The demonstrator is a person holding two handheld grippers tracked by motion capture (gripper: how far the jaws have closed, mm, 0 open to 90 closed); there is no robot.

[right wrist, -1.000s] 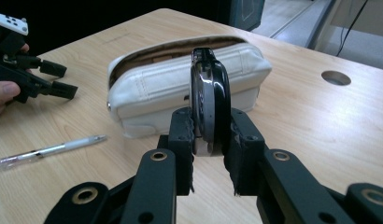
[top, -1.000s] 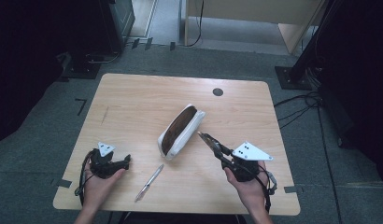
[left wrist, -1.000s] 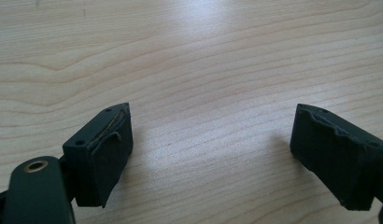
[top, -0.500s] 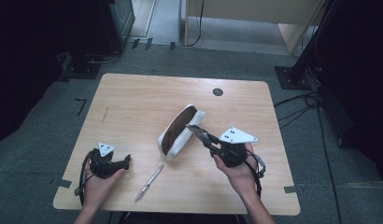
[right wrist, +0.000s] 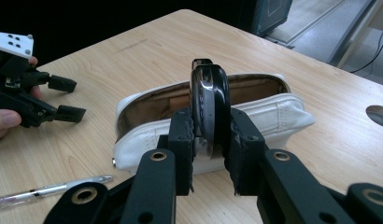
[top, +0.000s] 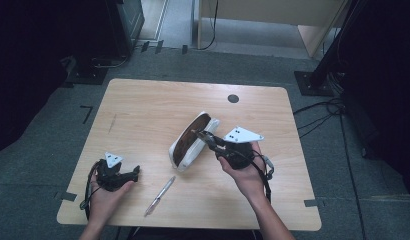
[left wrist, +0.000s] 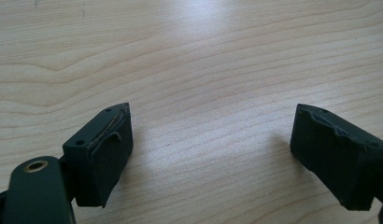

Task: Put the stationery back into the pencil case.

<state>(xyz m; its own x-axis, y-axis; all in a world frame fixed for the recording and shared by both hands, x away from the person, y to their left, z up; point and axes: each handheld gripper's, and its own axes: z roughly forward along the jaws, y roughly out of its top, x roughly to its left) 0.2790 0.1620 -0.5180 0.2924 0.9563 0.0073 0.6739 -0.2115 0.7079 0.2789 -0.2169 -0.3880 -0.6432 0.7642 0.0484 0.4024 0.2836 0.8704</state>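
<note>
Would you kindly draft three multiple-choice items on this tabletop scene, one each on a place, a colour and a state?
1. Where does the pen lie?
A. inside the pouch
B. on the table between the two hands, near the front edge
C. beside the round hole at the far edge

2. What colour is the outside of the pencil pouch?
A. white
B. red
C. green

3. How do the jaws of the right gripper stand?
A. wide open over bare wood
B. shut on nothing
C. shut on a black glossy object

Key: 1 B, as the high view shows the pen on the wood in front of the pouch, between the hands; 2 A, as the right gripper view shows a white shell with a brown lining; 3 C, as the black glossy object stands pinched between the jaws, in front of the open pouch.
</note>
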